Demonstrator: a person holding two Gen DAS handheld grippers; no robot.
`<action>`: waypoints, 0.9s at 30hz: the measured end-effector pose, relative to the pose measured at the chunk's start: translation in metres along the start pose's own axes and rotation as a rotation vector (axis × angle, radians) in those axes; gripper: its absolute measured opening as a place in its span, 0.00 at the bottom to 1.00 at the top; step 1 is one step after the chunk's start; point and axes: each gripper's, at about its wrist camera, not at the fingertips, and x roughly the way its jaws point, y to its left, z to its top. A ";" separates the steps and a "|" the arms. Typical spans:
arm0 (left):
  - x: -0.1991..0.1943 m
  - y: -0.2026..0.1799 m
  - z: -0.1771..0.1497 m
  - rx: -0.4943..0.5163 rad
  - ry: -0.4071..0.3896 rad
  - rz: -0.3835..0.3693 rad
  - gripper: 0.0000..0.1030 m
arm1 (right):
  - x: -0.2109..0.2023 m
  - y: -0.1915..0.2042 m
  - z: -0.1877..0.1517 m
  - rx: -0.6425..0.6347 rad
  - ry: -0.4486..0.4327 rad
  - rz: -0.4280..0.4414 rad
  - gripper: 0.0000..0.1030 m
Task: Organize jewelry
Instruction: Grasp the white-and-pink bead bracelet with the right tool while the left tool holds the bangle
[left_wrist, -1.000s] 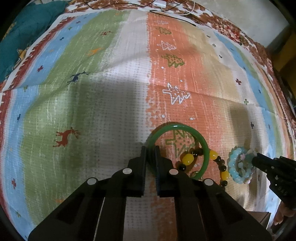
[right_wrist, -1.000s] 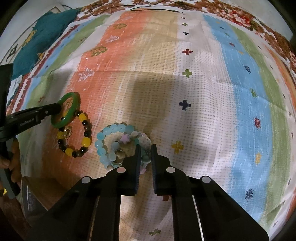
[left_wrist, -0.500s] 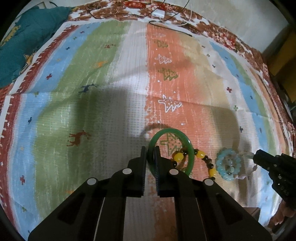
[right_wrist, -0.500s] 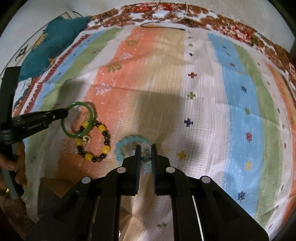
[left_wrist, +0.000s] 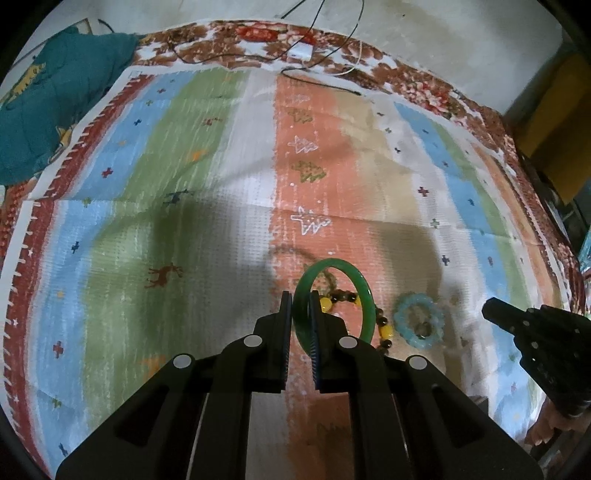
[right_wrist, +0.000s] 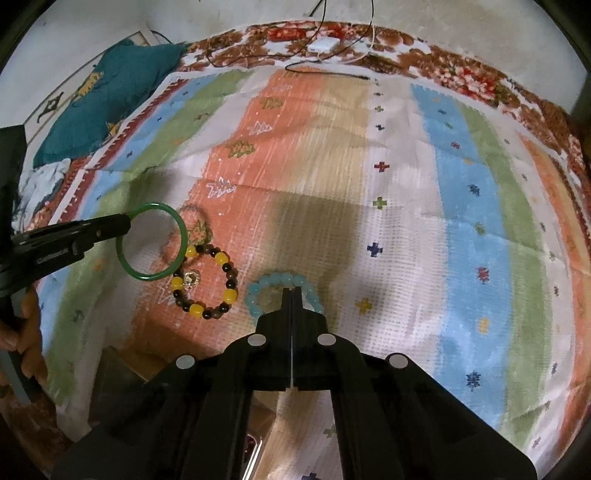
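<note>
My left gripper (left_wrist: 300, 299) is shut on a green bangle (left_wrist: 364, 295) and holds it lifted above the striped cloth; it also shows in the right wrist view (right_wrist: 181, 230). A bracelet of yellow and dark beads (right_wrist: 229, 293) lies flat on the orange stripe, partly behind the bangle in the left wrist view (left_wrist: 384, 328). A pale blue bead bracelet (right_wrist: 273, 282) lies to its right, also seen in the left wrist view (left_wrist: 419, 321). My right gripper (right_wrist: 291, 295) is shut and empty, raised above the blue bracelet's near side.
The striped cloth (left_wrist: 207, 206) covers a bed with a floral border (right_wrist: 461, 74). A teal pillow (left_wrist: 55, 107) lies at the far left. Cables and a white charger (left_wrist: 303, 50) lie at the far edge. A wooden edge (right_wrist: 155, 358) shows under the cloth's near hem.
My left gripper has lifted the green bangle up off the cloth. My right gripper has let go of the blue bracelet, risen, drawn back and closed fully.
</note>
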 end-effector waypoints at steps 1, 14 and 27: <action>-0.003 -0.001 0.000 0.001 -0.005 -0.004 0.08 | -0.004 0.001 0.000 -0.001 -0.009 0.000 0.01; -0.013 -0.008 -0.006 0.011 -0.019 -0.011 0.08 | 0.005 -0.007 -0.008 0.027 0.050 0.012 0.01; -0.008 -0.006 -0.004 0.013 -0.003 -0.010 0.09 | 0.034 -0.019 -0.008 0.054 0.117 -0.007 0.27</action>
